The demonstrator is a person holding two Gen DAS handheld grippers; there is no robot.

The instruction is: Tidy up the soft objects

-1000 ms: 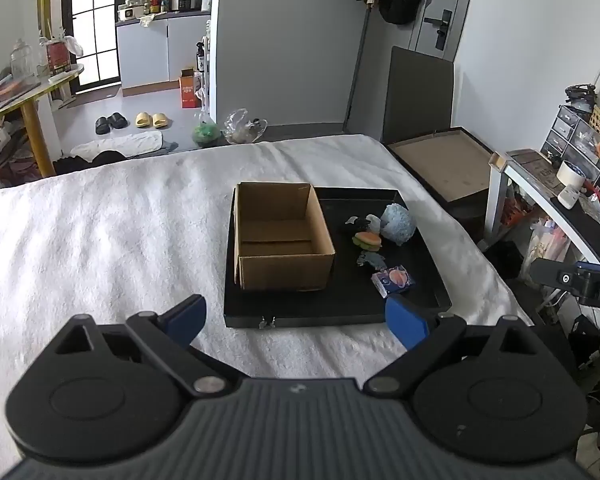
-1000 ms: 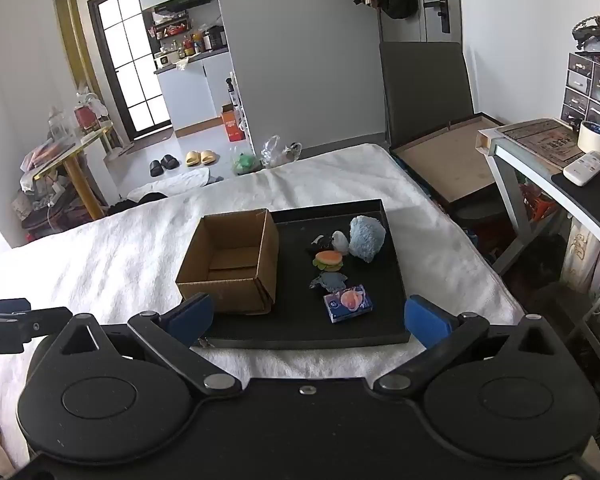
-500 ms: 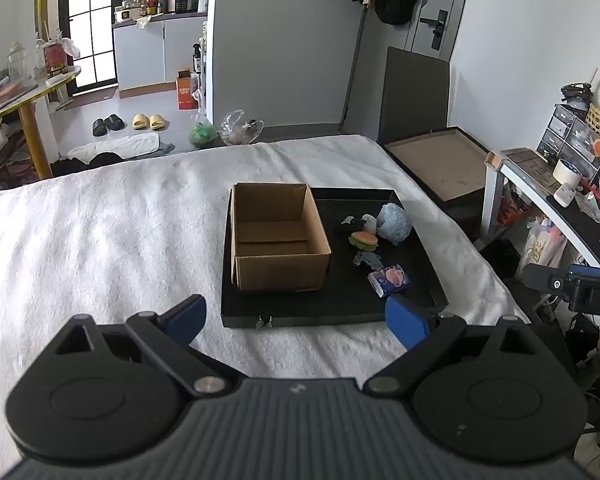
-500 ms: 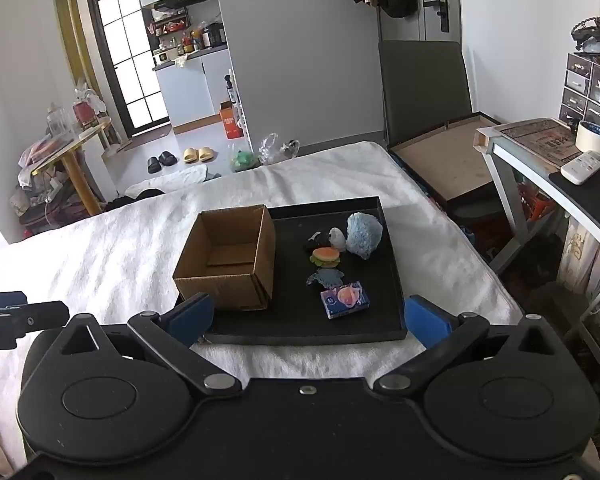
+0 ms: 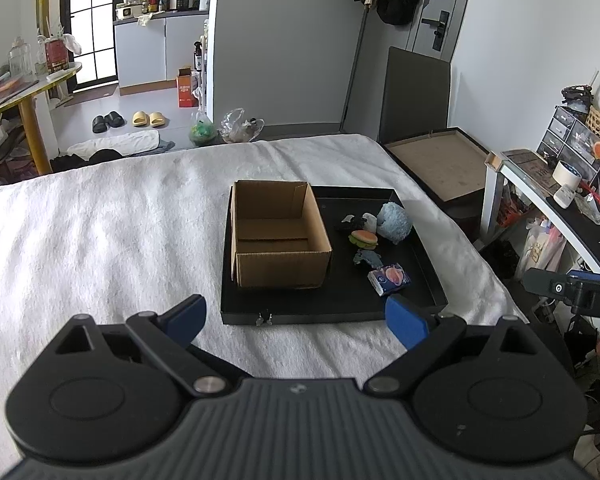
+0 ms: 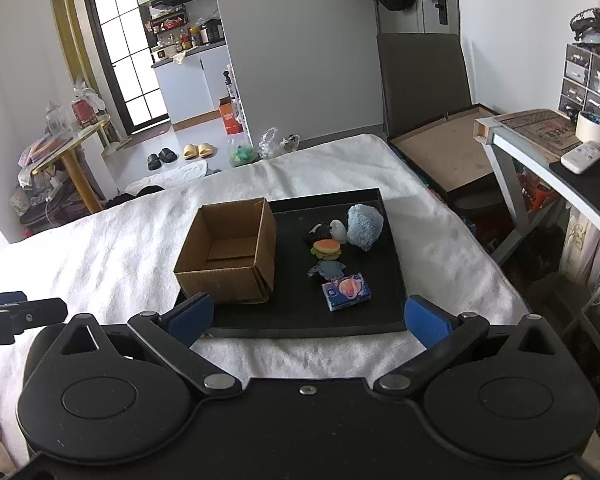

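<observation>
Both tongs, left (image 5: 296, 322) and right (image 6: 308, 318), gape wide and empty short of the black tray (image 6: 392, 280); small soft toys (image 6: 327, 249) beside the empty cardboard box (image 6: 230, 254) sit clustered, so one pinch might snag two

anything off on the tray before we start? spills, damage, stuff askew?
Nothing stands out. The cardboard box sits upright and empty on the black tray; the soft toys, including the blue plush and burger toy, lie loose beside it, unsorted. Both grippers, left and right, are open and empty.
</observation>
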